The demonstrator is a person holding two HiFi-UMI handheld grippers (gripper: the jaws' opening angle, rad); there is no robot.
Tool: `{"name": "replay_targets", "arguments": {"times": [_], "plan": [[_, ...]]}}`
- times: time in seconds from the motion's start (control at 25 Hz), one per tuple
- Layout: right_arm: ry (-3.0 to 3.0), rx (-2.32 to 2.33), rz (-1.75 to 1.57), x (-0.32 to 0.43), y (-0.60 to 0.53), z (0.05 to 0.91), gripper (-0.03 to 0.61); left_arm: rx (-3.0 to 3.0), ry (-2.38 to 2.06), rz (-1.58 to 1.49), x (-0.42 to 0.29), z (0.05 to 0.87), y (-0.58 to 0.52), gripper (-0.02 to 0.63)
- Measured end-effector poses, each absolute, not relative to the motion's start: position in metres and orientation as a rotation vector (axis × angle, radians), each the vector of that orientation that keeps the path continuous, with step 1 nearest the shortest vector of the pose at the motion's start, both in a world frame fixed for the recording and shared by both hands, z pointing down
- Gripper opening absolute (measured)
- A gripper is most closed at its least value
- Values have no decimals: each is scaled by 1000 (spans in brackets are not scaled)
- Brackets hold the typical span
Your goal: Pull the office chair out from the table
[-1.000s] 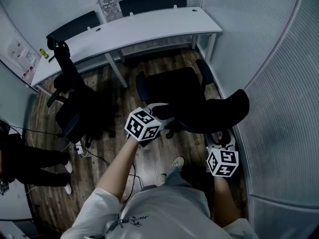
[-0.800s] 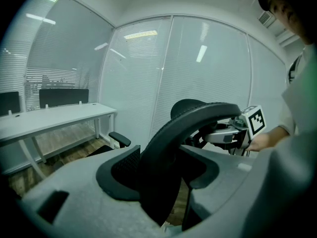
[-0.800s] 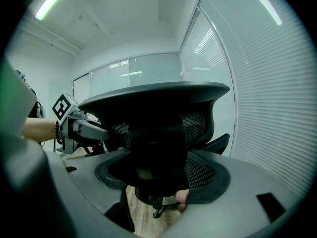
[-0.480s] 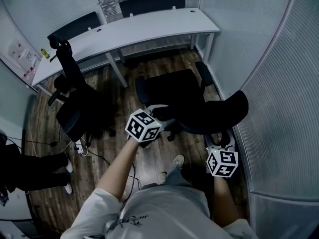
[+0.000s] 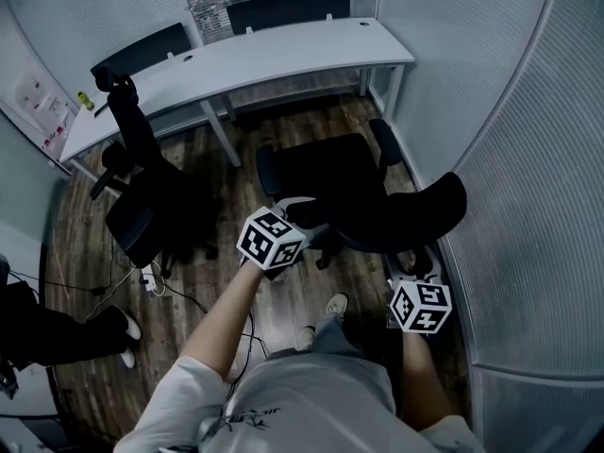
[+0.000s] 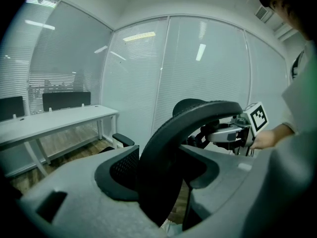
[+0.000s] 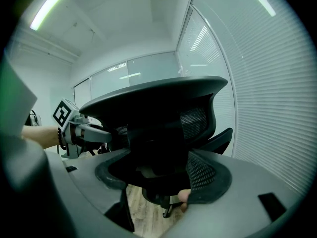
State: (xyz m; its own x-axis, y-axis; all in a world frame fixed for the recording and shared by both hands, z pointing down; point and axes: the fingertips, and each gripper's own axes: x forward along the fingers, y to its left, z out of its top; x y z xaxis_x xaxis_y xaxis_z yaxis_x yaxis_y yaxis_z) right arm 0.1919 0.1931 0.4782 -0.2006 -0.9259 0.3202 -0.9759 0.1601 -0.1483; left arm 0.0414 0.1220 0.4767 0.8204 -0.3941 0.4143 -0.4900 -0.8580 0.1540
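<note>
The black mesh office chair (image 5: 326, 173) stands on the wood floor a little way out from the white table (image 5: 283, 50), its curved backrest (image 5: 406, 220) towards me. My left gripper (image 5: 304, 212) is closed on the backrest's left end, whose dark rim (image 6: 173, 138) runs between the two grey jaws. My right gripper (image 5: 415, 264) clamps the right end, and the backrest (image 7: 158, 113) fills the gap between its jaws. Each gripper shows in the other's view: the right gripper (image 6: 228, 133) and the left gripper (image 7: 81, 130).
A second black chair (image 5: 142, 196) stands at the left by the table's end. A frosted glass wall (image 5: 528, 206) runs close along the right. A seated person's legs (image 5: 57, 333) and a cable (image 5: 179, 295) are at the left. Two more chairs (image 5: 288, 8) sit behind the table.
Both grippers and the chair have drawn slightly back from the table. The person's legs at the left have slid further towards the frame's edge.
</note>
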Motion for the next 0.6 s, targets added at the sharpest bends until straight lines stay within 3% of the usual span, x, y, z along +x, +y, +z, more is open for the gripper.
{"name": "replay_targets", "arguments": {"times": [0.6], "plan": [[-2280,1861,461,192,197,471,275,2748,-911,514,5,470,123,268]]}}
